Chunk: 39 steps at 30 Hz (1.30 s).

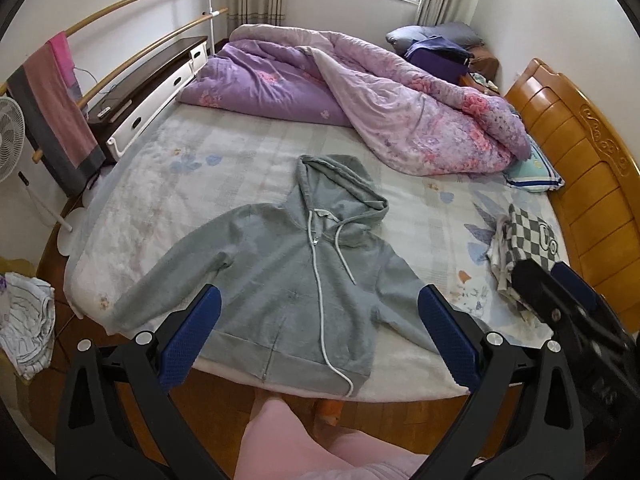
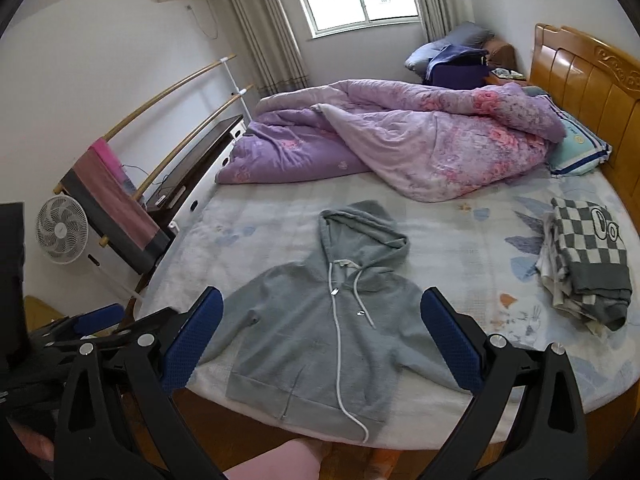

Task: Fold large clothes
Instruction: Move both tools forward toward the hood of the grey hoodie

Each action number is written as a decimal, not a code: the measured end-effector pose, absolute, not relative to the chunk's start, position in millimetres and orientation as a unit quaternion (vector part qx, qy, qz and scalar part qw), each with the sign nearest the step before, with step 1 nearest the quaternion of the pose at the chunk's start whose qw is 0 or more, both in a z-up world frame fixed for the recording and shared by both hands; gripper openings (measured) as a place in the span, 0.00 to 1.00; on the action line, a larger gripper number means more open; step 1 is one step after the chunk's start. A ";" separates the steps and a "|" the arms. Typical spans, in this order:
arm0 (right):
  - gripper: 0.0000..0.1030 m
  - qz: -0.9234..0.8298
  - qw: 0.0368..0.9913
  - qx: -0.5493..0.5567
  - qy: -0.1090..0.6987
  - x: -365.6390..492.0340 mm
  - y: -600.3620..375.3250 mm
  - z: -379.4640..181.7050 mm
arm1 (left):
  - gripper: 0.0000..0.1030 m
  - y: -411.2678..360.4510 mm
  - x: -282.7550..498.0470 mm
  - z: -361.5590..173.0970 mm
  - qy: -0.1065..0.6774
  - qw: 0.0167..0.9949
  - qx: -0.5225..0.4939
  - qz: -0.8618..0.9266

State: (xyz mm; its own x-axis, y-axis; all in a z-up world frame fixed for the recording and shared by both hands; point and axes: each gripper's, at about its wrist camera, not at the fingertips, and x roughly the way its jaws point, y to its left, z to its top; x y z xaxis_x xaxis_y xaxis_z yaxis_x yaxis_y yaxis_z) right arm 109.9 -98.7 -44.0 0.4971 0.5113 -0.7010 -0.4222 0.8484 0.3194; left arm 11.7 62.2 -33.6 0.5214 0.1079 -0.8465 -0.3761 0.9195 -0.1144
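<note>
A grey zip hoodie lies flat and face up on the bed, hood toward the quilt, hem at the near edge, both sleeves spread out. Its white drawstring runs down past the hem. My left gripper hovers open above the near edge of the bed, with nothing between its blue pads. My right gripper is likewise open and empty above the hoodie's lower half. In each view the other gripper shows at the side, the right one and the left one.
A folded checkered garment sits on the bed at the right. A purple floral quilt is heaped at the back. A wooden headboard stands at the right, a fan and towel rail at the left.
</note>
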 end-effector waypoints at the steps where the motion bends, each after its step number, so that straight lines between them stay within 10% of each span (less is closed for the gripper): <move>1: 0.93 0.266 0.864 0.053 0.425 112.2 -94.6 -45.4 | 0.95 69.1 15.6 -35.3 0.468 0.861 -0.145 0.138; 39: 0.93 0.113 0.830 -0.004 0.546 358.2 39.4 -208.2 | 0.95 240.9 303.0 -197.7 0.584 0.799 -0.136 0.039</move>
